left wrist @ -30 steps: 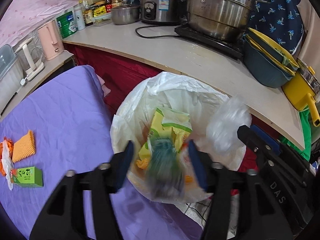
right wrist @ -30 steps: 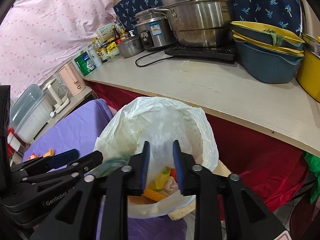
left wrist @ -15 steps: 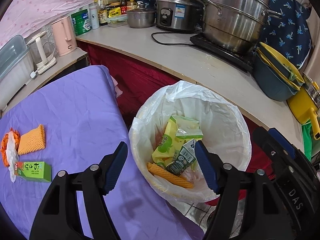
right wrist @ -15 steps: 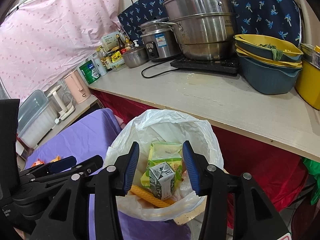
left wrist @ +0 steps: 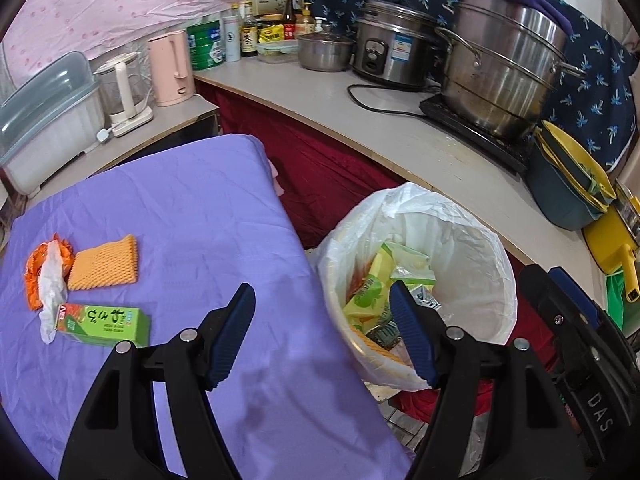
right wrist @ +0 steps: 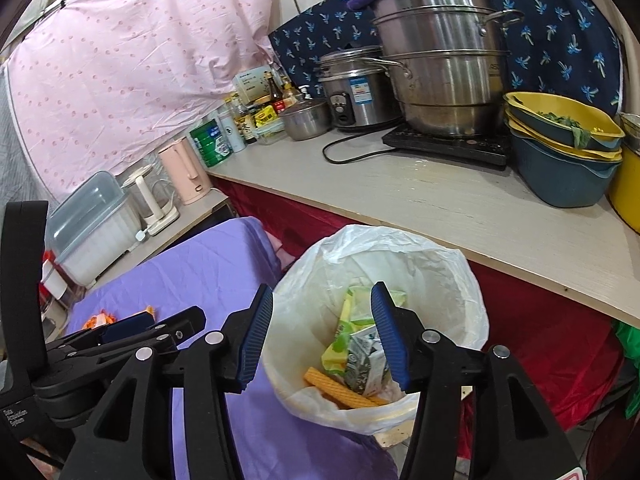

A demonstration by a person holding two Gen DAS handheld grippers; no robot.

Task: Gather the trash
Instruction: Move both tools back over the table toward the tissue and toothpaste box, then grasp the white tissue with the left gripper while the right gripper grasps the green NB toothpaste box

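Note:
A bin lined with a white bag (left wrist: 472, 240) (right wrist: 432, 264) stands beside the purple-covered table (left wrist: 192, 208). Inside it lie yellow-green wrappers (left wrist: 372, 288), a small carton (right wrist: 364, 364) and an orange foam piece (right wrist: 336, 390). On the table lie a green box (left wrist: 102, 322), an orange foam net (left wrist: 106, 265), and an orange wrapper (left wrist: 36, 268) with white plastic (left wrist: 52, 284) across it. My left gripper (left wrist: 322, 328) is open and empty above the table's edge and the bin's rim. My right gripper (right wrist: 320, 330) hangs over the bin, its jaws opening with nothing between them.
A counter (right wrist: 420, 196) runs behind the bin with a steel steamer pot (right wrist: 444, 60), a rice cooker (left wrist: 394, 52), stacked blue and yellow basins (right wrist: 560, 148), bottles and a pink kettle (left wrist: 170, 68). A red cloth (left wrist: 320, 168) hangs under the counter.
A carton dropped from my left gripper and a clear plastic piece from my right into the bin. Both grippers rose and drew back; the left swung toward the table, the right jaws widened.

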